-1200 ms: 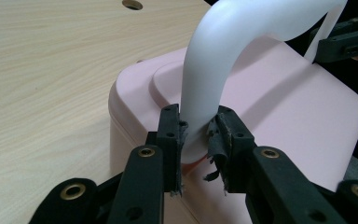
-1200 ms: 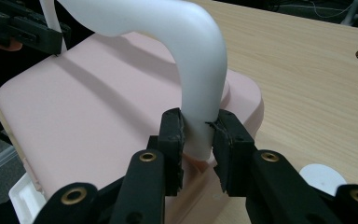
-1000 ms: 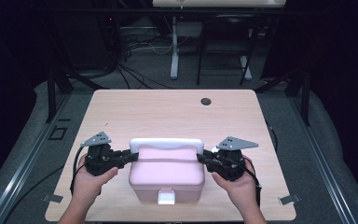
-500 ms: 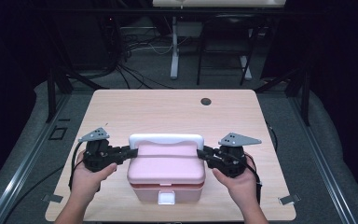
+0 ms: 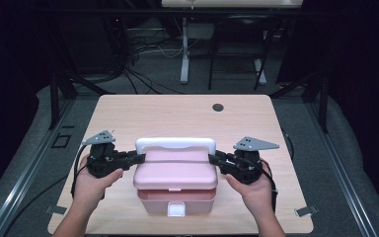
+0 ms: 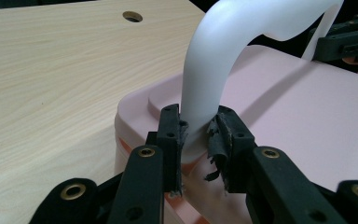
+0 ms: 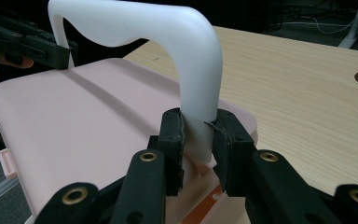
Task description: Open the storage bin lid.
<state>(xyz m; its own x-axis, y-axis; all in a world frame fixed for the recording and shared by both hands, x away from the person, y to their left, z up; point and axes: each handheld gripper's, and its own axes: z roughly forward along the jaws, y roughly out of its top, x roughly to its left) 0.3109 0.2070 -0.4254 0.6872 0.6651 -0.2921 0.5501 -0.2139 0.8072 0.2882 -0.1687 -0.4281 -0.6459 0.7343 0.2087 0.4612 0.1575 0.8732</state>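
Two grippers hold one white handle (image 5: 175,145) in the high view: the left gripper (image 5: 137,159) clamps its left foot, the right gripper (image 5: 213,159) its right foot, and the pink lid (image 5: 175,170) hangs tilted just above the pink box (image 5: 176,201) at the near edge of the table (image 5: 177,113). If one hand rises faster than the other, I judge the lid could twist and catch on the box rim. From here the box's inside is hidden under the lid, and whether the lid's near edge touches the box I cannot tell

Left gripper view: the jaws are closed on the handle's (image 6: 200,93) base where it meets the lid (image 6: 284,107); a torn pad (image 6: 216,149) curls off one jaw, so the grip may slip. Only a sliver of the box shows below

Right gripper view: the jaws pinch the other base of the handle (image 7: 200,93), low on smooth plastic above the lid (image 7: 74,121). An orange strip (image 7: 205,205) under the lid is cut off; I cannot say what it is
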